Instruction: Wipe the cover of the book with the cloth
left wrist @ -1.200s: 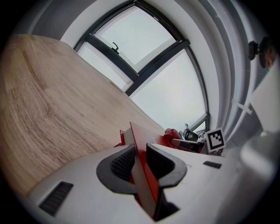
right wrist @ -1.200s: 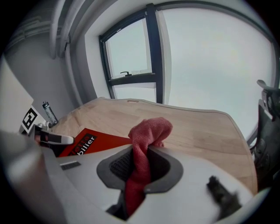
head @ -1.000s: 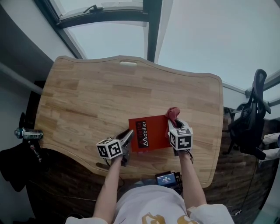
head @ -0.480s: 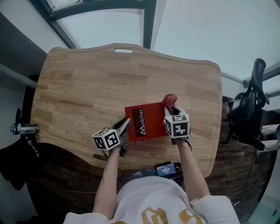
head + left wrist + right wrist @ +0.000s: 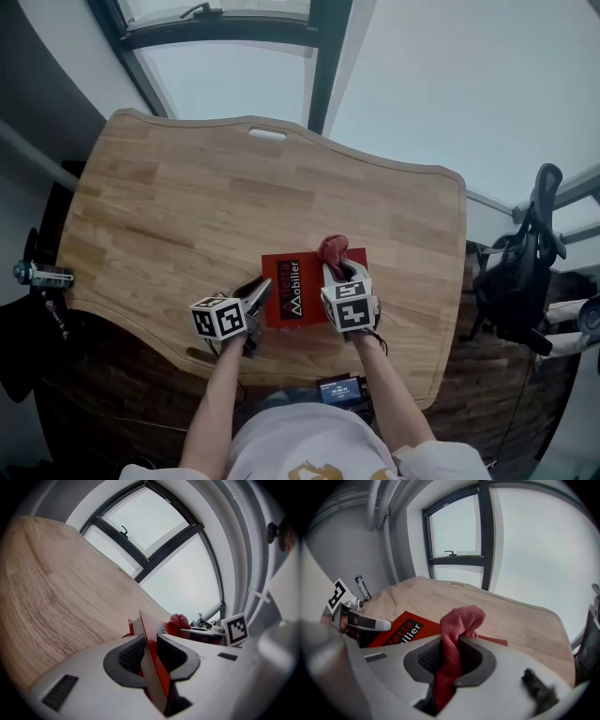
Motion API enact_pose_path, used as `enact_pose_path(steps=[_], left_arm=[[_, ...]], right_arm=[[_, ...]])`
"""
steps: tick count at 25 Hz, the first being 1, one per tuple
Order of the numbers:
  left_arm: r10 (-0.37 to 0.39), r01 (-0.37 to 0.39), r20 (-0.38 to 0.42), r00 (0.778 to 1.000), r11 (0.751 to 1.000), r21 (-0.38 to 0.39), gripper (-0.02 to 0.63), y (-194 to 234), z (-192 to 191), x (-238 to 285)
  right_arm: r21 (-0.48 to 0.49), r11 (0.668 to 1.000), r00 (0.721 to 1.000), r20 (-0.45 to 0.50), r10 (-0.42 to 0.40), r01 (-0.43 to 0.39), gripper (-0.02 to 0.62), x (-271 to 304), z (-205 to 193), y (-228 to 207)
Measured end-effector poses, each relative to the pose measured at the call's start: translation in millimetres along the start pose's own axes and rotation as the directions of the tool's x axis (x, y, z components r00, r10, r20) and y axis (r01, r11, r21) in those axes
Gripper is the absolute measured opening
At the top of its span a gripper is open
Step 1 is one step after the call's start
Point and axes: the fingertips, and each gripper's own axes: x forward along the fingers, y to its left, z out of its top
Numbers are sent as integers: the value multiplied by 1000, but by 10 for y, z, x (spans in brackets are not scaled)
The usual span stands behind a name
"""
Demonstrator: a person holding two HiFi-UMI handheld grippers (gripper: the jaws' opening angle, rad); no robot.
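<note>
A red book [image 5: 298, 289] with white lettering lies on the wooden table [image 5: 187, 216] near its front edge. My left gripper [image 5: 255, 298] is shut on the book's left edge; in the left gripper view the thin red cover [image 5: 152, 667] stands pinched between the pads. My right gripper [image 5: 339, 274] is shut on a pink-red cloth [image 5: 333, 249], which bunches out past the jaws onto the upper middle of the cover. In the right gripper view the cloth [image 5: 457, 625] rises from between the pads, with the book [image 5: 401, 632] below and left of it.
A dark bag [image 5: 520, 272] hangs on a chair off the table's right edge. A small screen device [image 5: 337, 387] sits at the front edge by the person's body. A metal object [image 5: 33, 275] sticks out at the left. The table's far edge has a slot [image 5: 267, 134].
My right gripper has carried the cloth leftward across the cover, from the book's upper right corner toward its middle. The left gripper has kept its hold on the left edge.
</note>
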Motion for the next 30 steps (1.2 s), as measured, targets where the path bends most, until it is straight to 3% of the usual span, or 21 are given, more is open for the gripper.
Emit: enact_pose_path(steps=[12, 23, 30], left_arm=[[-11, 11, 2, 1000, 1000, 2, 89, -3, -2, 3], [-4, 4, 7, 1000, 1000, -7, 89, -4, 7, 15], [11, -11, -1, 1000, 1000, 21, 89, -2, 6, 9]], right_arm=[[-66, 994, 996, 7, 84, -84, 69, 90, 120, 412], [-164, 967, 980, -22, 196, -197, 69, 186, 155, 921], [-195, 955, 975, -19, 222, -222, 69, 198, 152, 1043]])
